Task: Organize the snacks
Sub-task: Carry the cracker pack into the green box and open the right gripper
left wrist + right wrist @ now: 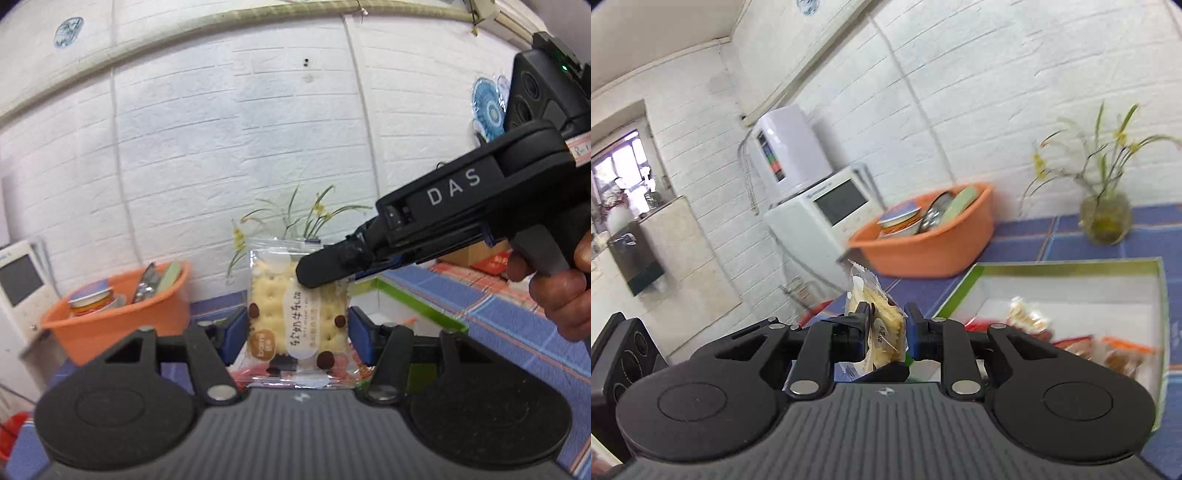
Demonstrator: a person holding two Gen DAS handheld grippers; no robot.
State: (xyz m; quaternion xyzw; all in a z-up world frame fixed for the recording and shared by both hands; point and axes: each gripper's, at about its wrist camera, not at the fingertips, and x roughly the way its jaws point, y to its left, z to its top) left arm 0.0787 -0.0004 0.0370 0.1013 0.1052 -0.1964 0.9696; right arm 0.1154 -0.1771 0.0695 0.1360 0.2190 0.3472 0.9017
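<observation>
A clear packet of cream crackers [299,317] with brown dots stands upright between the blue pads of my left gripper [298,328], which is shut on its side edges. From the right, my right gripper [317,271] reaches in and its black fingers clamp the packet's upper right part. In the right wrist view the same packet [882,325] shows edge-on, pinched between the pads of the right gripper [888,321]. A person's hand [565,291] holds the right gripper's handle. Both grippers hold the packet above the table.
A green-rimmed white box [1160,295] lies on the blue checked tablecloth [1071,240] with several snack packets [1071,332] inside. An orange basin [923,254] of dishes stands behind it. A glass vase [1104,218] with a plant and white appliances [827,210] stand by the wall.
</observation>
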